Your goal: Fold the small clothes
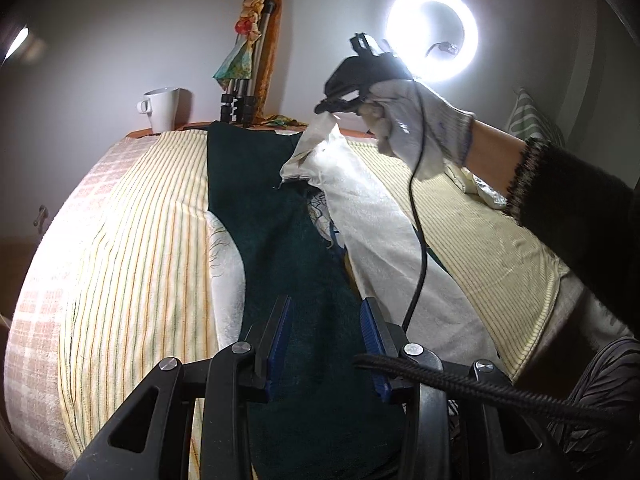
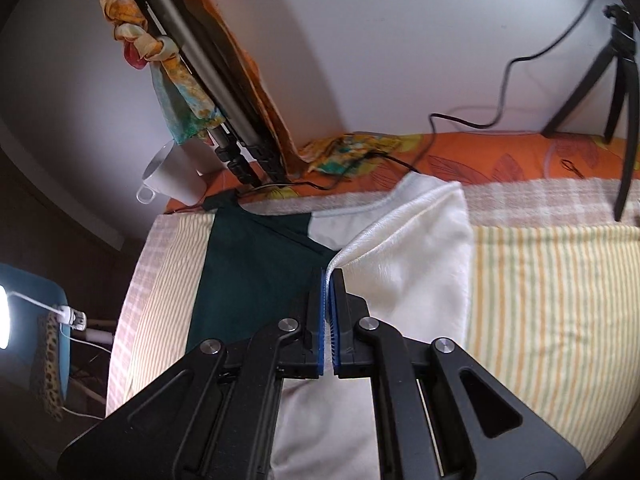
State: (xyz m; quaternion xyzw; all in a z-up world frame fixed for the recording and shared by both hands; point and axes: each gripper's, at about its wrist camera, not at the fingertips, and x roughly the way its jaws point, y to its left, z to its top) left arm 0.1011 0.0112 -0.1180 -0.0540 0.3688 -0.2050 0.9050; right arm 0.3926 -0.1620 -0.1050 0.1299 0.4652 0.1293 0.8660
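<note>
A small garment with a dark green outer side (image 1: 280, 240) and a white fleecy lining (image 1: 384, 236) lies on a striped cloth. My left gripper (image 1: 326, 312) is open, low over the green fabric, holding nothing. My right gripper (image 2: 329, 280) is shut on the garment's white edge (image 2: 400, 256) and holds it lifted above the table. In the left wrist view the right gripper (image 1: 338, 106) sits in a gloved hand with the white fabric hanging from it. The green part (image 2: 248, 272) lies flat to the left in the right wrist view.
A striped yellow cloth (image 1: 140, 240) covers the table. A white mug (image 1: 162, 108), a folded tripod with a scarf (image 1: 248, 64) and a ring light (image 1: 432, 28) stand at the back. A black tripod stand (image 2: 624, 80) and cables (image 2: 480, 120) are at the back right.
</note>
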